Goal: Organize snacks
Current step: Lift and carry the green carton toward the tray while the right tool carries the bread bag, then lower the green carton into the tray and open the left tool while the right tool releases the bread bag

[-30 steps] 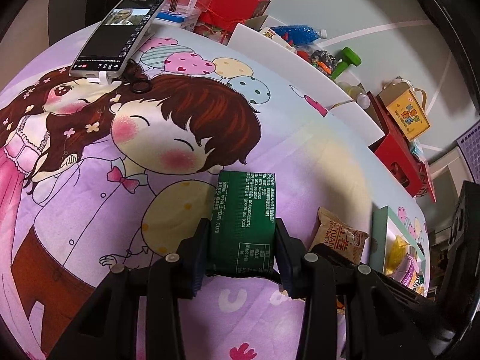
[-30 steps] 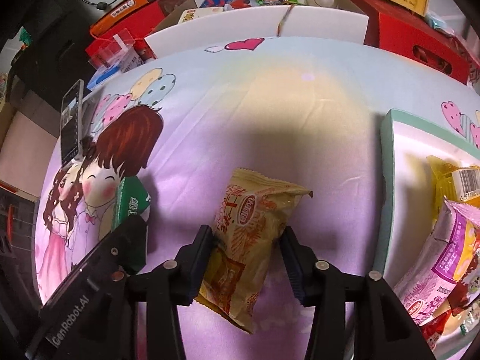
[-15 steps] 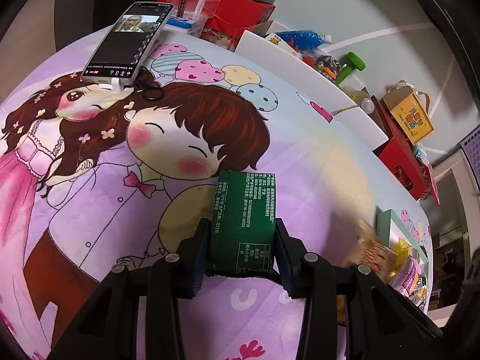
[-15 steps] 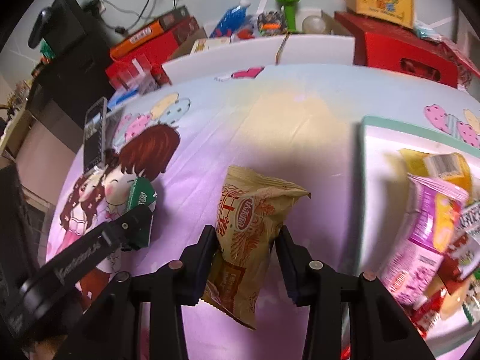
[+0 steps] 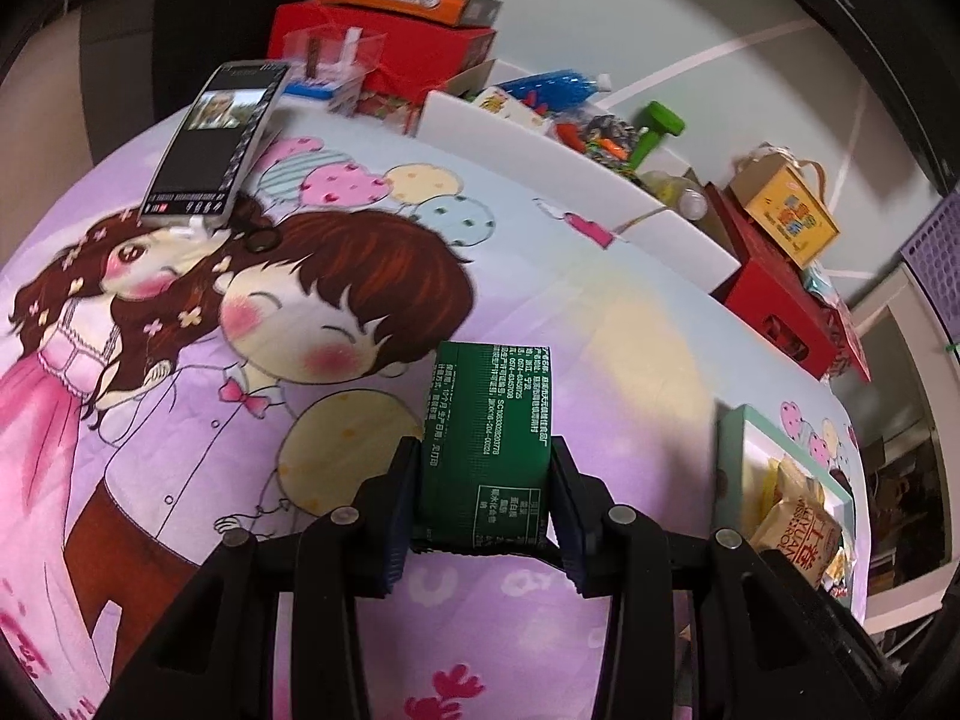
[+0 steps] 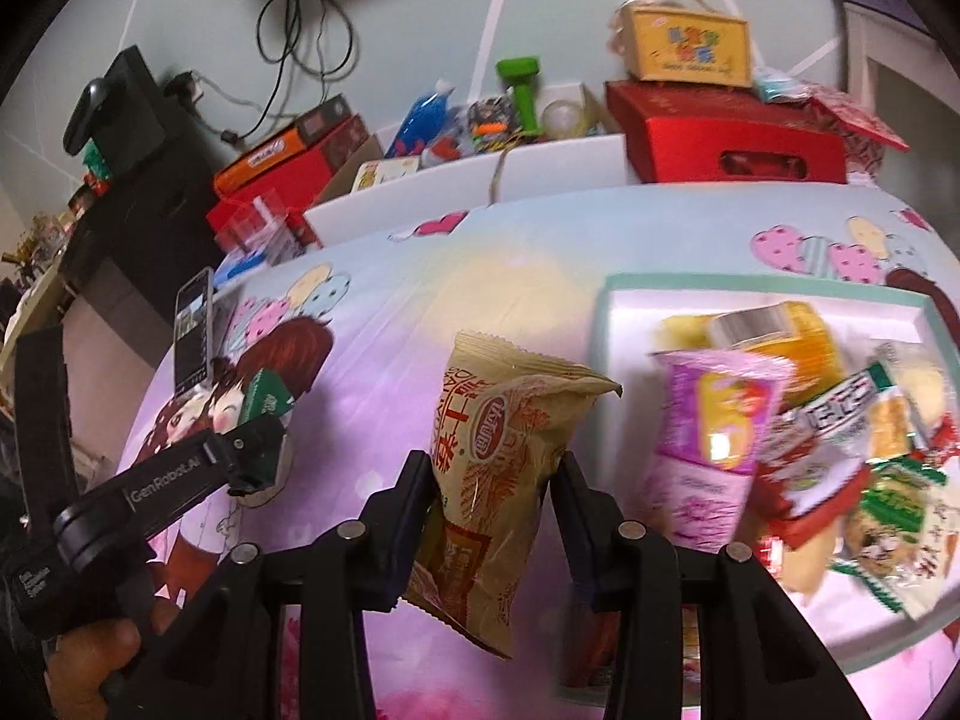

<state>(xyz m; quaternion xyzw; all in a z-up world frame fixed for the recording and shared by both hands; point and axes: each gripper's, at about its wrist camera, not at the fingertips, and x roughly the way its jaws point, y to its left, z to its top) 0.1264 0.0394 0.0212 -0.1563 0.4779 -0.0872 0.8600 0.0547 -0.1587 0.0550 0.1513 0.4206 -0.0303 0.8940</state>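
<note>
1. Cartoon-printed lilac cloth (image 5: 600,324) fills both frames; clutter along its far edge.
2. Mint-rimmed white tray (image 6: 606,324), right, snacks blurred, lower edge cut off.
3. Right gripper (image 6: 492,480) pinches tan crinkled snack bag (image 6: 498,450), centre frame.
4. Left gripper (image 5: 485,480) clamps dark-green printed packet (image 5: 489,444), lower centre.

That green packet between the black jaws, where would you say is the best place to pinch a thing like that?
Across its two long narrow sides, near the close end, coming in low along its length from the holder's side. The green snack packet is a flat-sided block, so its parallel edges give the pads firm faces. That is how the left gripper holds it, jaws shut against both sides, printed face up.
</note>
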